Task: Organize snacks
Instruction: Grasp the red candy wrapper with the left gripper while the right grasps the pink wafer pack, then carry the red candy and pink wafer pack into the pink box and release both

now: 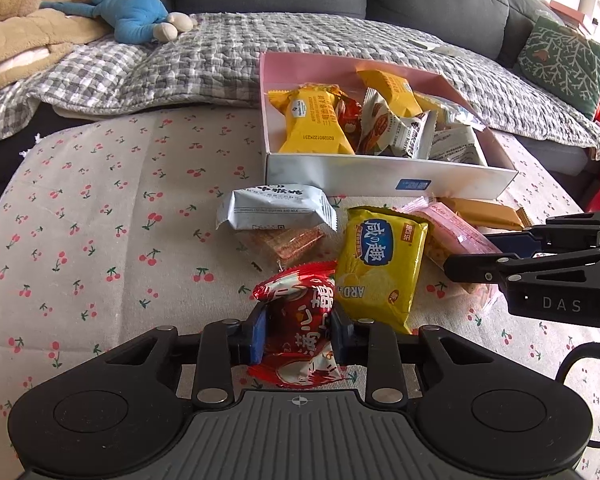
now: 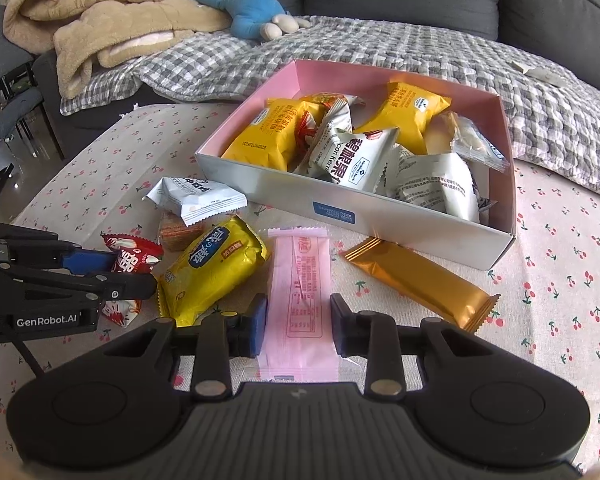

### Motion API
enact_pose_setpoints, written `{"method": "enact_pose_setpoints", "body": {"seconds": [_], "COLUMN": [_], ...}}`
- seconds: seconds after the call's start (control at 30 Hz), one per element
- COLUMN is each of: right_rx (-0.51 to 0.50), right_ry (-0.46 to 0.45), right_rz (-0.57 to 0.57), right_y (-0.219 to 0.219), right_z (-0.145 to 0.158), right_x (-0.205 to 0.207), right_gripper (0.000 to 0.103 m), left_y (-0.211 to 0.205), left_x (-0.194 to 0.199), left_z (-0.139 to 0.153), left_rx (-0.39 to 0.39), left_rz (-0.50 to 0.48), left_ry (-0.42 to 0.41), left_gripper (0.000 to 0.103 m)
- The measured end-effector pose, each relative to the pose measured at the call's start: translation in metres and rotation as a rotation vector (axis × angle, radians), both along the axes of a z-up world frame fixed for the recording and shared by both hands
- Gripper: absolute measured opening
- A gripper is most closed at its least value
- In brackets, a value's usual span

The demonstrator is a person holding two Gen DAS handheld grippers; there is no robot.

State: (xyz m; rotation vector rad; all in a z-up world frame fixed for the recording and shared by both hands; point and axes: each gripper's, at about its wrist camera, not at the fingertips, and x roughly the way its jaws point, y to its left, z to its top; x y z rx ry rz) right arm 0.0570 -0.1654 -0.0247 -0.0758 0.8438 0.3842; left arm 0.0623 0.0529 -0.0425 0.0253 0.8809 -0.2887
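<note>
My left gripper [image 1: 299, 330] is shut on a red snack packet [image 1: 300, 320], also in the right wrist view [image 2: 134, 258]. My right gripper [image 2: 299, 328] straddles a long pink packet [image 2: 300, 292] on the cloth; its pads touch or nearly touch the packet's edges. A pink-lined box [image 2: 380, 216] holds several yellow and white packets. Loose on the cloth lie a yellow biscuit pack [image 2: 212, 272], a gold bar [image 2: 420, 284], a white packet [image 2: 196, 196] and a wafer [image 2: 176, 232].
The cherry-print cloth [image 1: 100, 240] covers the table. Behind it a sofa holds a checked quilt [image 1: 204, 60], a blue plush toy [image 1: 132, 4], a beige blanket [image 2: 100, 20] and a green cushion [image 1: 564, 60]. A chair [image 2: 4, 92] stands at left.
</note>
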Motion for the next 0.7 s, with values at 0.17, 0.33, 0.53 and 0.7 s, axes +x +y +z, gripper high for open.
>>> {"method": "enact_pose_setpoints", "body": {"seconds": [0.17,0.33,0.53,0.7], "right_rx": [0.012,0.027,0.056,0.067], "right_ry": [-0.011,-0.023,-0.046,-0.068], "right_rz": [0.004,0.0,-0.028,-0.062], "right_y": [-0.001,-0.003,-0.011,-0.021], "right_z": [0.007,0.016,0.026,0.034], "right_x": [-0.003,-0.005,-0.004,0.0], "right_gripper": [0.029,0.029,0.029,0.029], "left_y": [-0.003,-0.003,-0.004,-0.011], "left_x": [-0.004,-0.006,-0.004,0.003], "left_z": [0.008,0.015,0.027,0.038], "left_rx": [0.006,0.006,-0.017,-0.028], "left_rz": [-0.013,-0.02,-0.013,-0.021], "left_ry": [-0.015,-0.029,-0.056,-0.082], "left_gripper": [0.028,0.028,0.028,0.028]}}
